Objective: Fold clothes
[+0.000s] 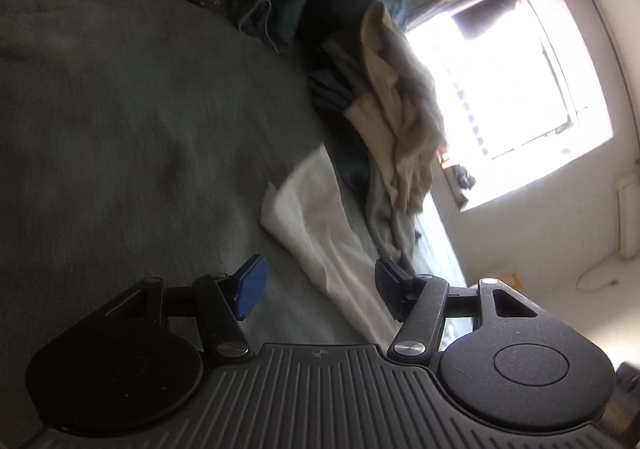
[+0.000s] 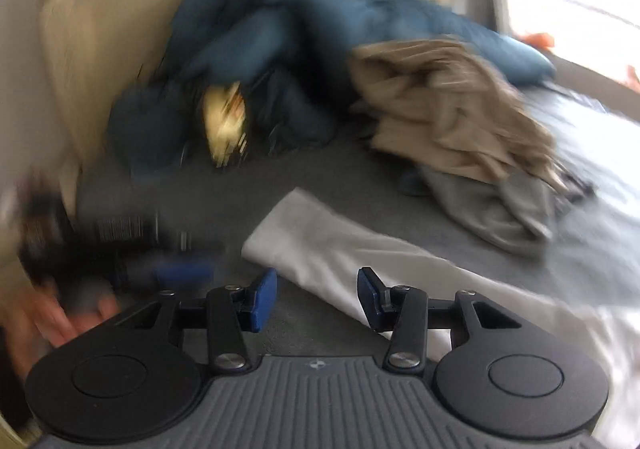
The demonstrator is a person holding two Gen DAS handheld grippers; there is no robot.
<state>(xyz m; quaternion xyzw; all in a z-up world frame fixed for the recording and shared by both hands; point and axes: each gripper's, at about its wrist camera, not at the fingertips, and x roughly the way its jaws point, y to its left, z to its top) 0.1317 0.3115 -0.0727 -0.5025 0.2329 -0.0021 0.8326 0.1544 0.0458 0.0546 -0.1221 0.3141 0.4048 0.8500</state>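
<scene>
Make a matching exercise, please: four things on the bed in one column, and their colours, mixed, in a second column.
Things:
1. long cloth nearest the grippers
2. crumpled garment on top of the pile
3. bulky bedding at the back
4. bed cover

Colours:
A. dark grey
B. beige
C. white
D. teal blue

Pairs: 1-C, 2-B, 3-D, 4-A

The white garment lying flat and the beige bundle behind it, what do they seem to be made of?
White garment: thin, smooth matte knit, likely cotton jersey; it lies flat with soft shallow creases. Beige bundle: a heavier matte woven cloth, perhaps cotton twill, judging by its deep, firm folds. Blur leaves the weave unclear.
</scene>
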